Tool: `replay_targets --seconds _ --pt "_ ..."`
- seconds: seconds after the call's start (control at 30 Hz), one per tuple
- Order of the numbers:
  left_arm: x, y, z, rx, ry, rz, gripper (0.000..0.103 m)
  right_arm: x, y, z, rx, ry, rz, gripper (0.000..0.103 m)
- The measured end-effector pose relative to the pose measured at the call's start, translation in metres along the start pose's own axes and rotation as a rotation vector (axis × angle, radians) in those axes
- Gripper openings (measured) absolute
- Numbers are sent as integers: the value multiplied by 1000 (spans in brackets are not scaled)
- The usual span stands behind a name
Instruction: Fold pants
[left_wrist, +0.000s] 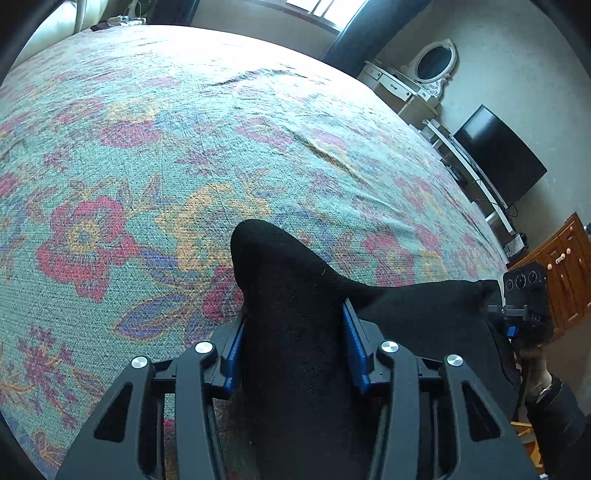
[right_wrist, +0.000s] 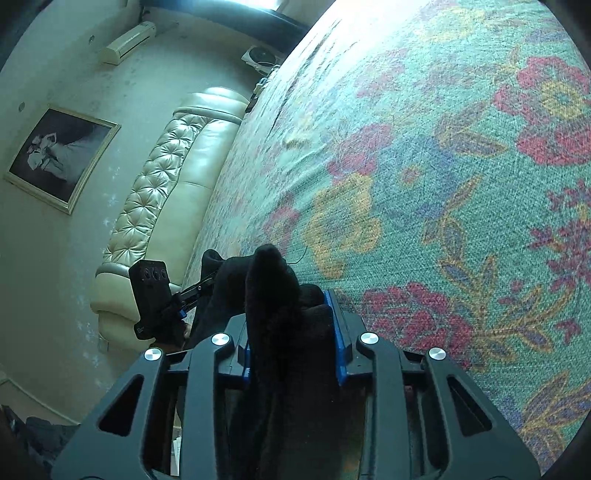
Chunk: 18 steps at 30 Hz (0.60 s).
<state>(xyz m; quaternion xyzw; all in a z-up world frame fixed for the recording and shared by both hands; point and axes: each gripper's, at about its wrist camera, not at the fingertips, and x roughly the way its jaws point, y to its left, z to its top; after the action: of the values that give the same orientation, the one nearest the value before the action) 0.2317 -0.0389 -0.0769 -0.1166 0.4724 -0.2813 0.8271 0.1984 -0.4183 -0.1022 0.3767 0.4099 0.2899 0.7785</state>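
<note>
The black pants are held up above a bed with a green floral cover. My left gripper is shut on a bunched fold of the pants, which stretch right to the other gripper at the frame's right edge. In the right wrist view my right gripper is shut on another bunch of the black pants. The left gripper shows to its left, joined by the taut cloth. The rest of the pants hangs below, hidden.
The floral bed cover fills both views. A cream tufted headboard and a framed picture lie at one end. A black TV, white dresser with oval mirror and wooden cabinet stand beyond the bed's far side.
</note>
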Motion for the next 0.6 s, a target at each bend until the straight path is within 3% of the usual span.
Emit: replay_targets --seconds 0.13,0.33,0.6 --pt "-6 1 3 11 -11 7 32 3 16 9 -47 -34 16 28" --pt "-18 22 11 -75 -64 -18 29 22 32 29 -82 -31 30 28" --pt "-23 56 61 -69 -83 40 29 75 32 70 -46 -43 65 28"
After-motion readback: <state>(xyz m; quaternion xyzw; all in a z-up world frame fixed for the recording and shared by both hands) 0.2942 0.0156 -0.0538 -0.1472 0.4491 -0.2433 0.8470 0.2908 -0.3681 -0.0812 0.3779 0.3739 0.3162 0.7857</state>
